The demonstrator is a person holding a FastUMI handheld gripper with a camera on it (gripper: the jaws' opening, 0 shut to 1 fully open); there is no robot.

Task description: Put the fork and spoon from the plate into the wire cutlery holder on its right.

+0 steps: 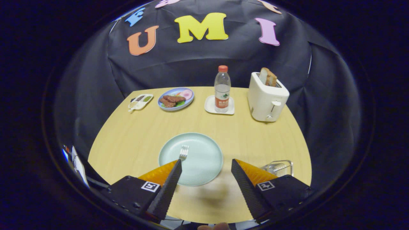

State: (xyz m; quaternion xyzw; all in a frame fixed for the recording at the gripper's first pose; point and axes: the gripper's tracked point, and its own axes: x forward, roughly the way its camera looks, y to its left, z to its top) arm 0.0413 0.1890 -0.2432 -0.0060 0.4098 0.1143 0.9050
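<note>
One fork (183, 152) is lying on the plate (204, 172), tines just past the left fingertip; no spoon seen. Gripper (206, 160) is hovering wide open, holding nothing. Wire cutlery holder (278, 166) is sitting beside the right finger. Risk: fingers closing off-centre, skidding the fork.

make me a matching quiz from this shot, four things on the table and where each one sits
Things:
1. fork
2. water bottle
3. bread slices
4. wire cutlery holder

Places:
A. standing in the slot of the white toaster
B. on the small white tray at the far side of the table
C. on the pale green plate, by the tip of the tool's left finger
D. on the table right of the plate, just beyond the right finger

The tool is open, its fingers spread over the near part of the plate.

Pairs: 1-C, 2-B, 3-A, 4-D
</note>
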